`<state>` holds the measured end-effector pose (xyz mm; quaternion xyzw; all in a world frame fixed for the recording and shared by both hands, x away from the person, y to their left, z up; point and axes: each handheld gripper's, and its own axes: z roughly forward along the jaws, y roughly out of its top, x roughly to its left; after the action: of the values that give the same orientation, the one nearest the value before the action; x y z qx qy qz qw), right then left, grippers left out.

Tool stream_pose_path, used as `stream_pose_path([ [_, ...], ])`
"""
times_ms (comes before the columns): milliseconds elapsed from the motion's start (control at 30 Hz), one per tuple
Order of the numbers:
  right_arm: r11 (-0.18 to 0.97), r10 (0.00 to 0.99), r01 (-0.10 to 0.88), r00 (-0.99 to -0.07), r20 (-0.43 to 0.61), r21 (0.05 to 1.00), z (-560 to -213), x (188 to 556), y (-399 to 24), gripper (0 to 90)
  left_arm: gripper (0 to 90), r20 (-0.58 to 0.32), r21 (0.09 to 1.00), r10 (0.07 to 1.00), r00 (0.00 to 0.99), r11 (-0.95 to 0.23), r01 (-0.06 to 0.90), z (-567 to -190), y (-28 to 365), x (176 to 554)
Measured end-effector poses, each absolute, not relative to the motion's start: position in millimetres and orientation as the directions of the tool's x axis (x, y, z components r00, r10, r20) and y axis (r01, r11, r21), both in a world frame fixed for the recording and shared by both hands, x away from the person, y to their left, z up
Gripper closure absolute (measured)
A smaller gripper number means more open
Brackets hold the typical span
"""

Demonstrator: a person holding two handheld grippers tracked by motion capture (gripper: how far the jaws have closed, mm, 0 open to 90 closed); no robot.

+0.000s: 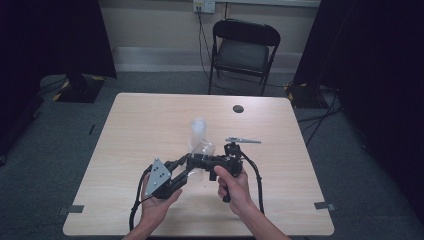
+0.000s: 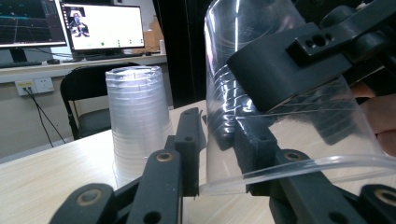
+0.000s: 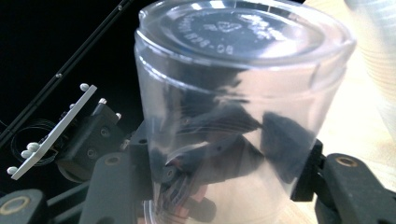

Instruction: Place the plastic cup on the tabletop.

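Observation:
A clear plastic cup (image 1: 202,149) is held over the table, its base pointing away in the right gripper view. My right gripper (image 1: 200,159) is shut on the cup (image 3: 233,70), one jaw on each side wall. My left gripper (image 1: 192,167) reaches in from the left with its jaws apart around the cup's rim. In the left gripper view one finger (image 2: 187,140) stands beside the cup (image 2: 322,135) wall, and the other shows through the plastic; I cannot tell if it is inside. A stack of clear cups (image 1: 199,129) stands upside down just behind.
The wooden table (image 1: 150,125) has a small dark round spot (image 1: 238,108) near its far edge. A black folding chair (image 1: 243,50) stands beyond the table. Monitors (image 2: 102,25) sit on a desk behind it. Black curtains hang at both sides.

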<state>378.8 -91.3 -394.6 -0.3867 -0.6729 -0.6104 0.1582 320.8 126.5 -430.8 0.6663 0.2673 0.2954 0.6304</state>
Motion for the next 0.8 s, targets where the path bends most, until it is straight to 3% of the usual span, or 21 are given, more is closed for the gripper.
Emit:
stream_pose_path([
  [100, -0.036, 0.342, 0.724, -0.639, 0.689, 0.689, -395, 378, -91, 37.7, 79.4, 0.069, 0.997, 0.729, 0.681, -0.078, -0.019, -431, 127, 321],
  [367, -0.019, 0.38, 0.69, -0.665, 0.644, 0.724, -394, 375, -86, 19.4, 84.2, 0.035, 0.998, 0.719, 0.694, -0.063, 0.015, -431, 129, 323],
  [800, -0.013, 0.388, 0.664, -0.686, 0.616, 0.747, -394, 375, -86, 13.9, 85.1, -0.013, 0.998, 0.726, 0.688, -0.033, 0.053, -429, 137, 326],
])
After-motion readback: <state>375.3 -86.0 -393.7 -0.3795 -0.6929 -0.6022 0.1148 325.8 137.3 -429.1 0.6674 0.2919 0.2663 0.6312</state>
